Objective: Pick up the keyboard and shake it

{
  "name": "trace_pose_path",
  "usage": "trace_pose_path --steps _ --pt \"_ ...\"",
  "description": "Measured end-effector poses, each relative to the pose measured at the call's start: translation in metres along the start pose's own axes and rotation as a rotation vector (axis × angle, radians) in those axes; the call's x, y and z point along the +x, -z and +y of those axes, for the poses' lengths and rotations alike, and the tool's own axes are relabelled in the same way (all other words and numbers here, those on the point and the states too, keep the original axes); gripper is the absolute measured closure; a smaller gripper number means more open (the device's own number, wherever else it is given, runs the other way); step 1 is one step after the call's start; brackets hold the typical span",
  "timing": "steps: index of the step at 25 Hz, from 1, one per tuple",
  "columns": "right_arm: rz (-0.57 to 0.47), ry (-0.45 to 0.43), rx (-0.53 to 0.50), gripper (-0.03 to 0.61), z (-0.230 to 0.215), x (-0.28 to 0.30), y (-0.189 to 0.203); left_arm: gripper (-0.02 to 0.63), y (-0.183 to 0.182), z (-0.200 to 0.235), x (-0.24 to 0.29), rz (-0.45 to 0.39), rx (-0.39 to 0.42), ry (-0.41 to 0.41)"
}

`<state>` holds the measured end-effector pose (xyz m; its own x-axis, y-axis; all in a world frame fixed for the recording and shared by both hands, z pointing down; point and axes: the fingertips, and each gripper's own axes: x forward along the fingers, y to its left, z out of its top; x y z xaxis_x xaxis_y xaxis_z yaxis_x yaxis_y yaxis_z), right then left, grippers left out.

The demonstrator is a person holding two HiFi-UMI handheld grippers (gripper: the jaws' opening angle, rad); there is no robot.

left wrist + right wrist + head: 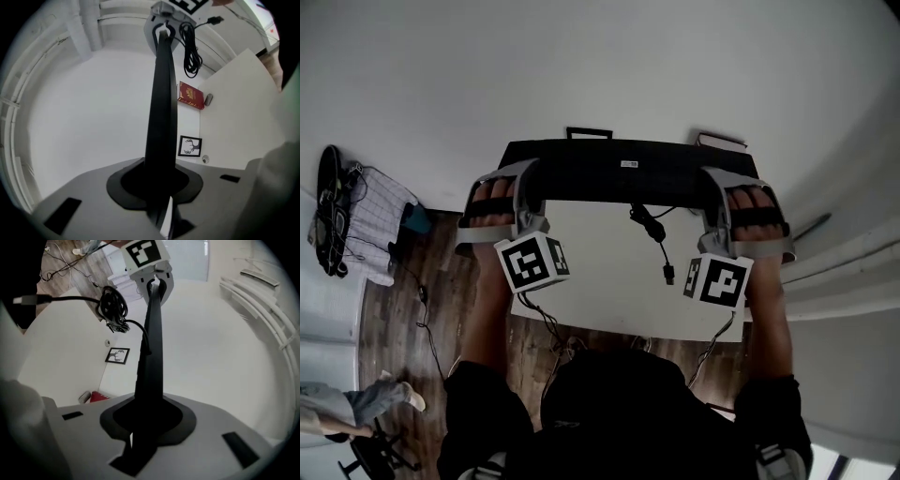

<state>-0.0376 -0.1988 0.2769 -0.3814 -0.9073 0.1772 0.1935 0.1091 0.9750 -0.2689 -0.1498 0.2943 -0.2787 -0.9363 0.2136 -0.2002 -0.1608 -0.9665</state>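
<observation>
1. There is 1 black keyboard (619, 173) and there are 2 grippers. The keyboard is held up in the air above the table, edge-on to both gripper views.
2. The left gripper (525, 183) has its jaws clamped on the keyboard's left end. The right gripper (712, 192) has its jaws clamped on the right end. Each gripper view shows the dark slab pinched between the pads, with the other gripper at the far end.
3. 1 black cable (654, 230) hangs from the keyboard's underside. Part of it is bundled in a coil, and its plug (668, 274) dangles free over the table.
4. The surface below is 1 white table (600, 291). It stands on a wooden plank floor (441, 281), with pale walls around it.
5. On the table's far edge lie 1 red book (191, 95), with a small grey object (208, 99) just beside it, and 1 black-framed picture (190, 146). In the head view the keyboard covers most of them.
6. At the left of the floor there are checked cloth (375, 220), a dark bag (331, 211) and loose wires. Another person's legs (347, 405) show at the lower left.
</observation>
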Motion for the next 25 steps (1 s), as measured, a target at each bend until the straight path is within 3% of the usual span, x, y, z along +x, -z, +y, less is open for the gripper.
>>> trace_pose_path --steps 3,6,11,13,17,21,25 --pt "0.037 0.013 -0.027 0.489 -0.009 -0.022 0.004 0.537 -0.013 0.001 0.023 -0.005 0.011 0.003" --pt "0.117 0.021 -0.073 0.488 -0.017 -0.039 0.006 0.537 -0.027 0.006 0.037 -0.067 0.003 0.012" --pt "0.279 -0.020 -0.033 0.485 0.037 -0.081 0.087 0.537 -0.134 -0.040 0.045 -0.217 0.067 0.047" --pt "0.326 -0.055 -0.009 0.485 0.047 -0.092 0.106 0.537 -0.162 -0.050 0.046 -0.279 0.091 0.073" --pt "0.335 -0.201 0.113 0.486 0.063 -0.087 0.110 0.537 -0.166 -0.064 0.048 -0.378 0.168 0.158" --pt "0.307 -0.379 0.239 0.491 0.135 -0.082 0.124 0.537 -0.165 -0.121 0.031 -0.437 0.261 0.244" --pt "0.235 -0.678 0.316 0.491 0.237 -0.100 0.091 0.535 -0.123 -0.223 -0.015 -0.428 0.278 0.510"
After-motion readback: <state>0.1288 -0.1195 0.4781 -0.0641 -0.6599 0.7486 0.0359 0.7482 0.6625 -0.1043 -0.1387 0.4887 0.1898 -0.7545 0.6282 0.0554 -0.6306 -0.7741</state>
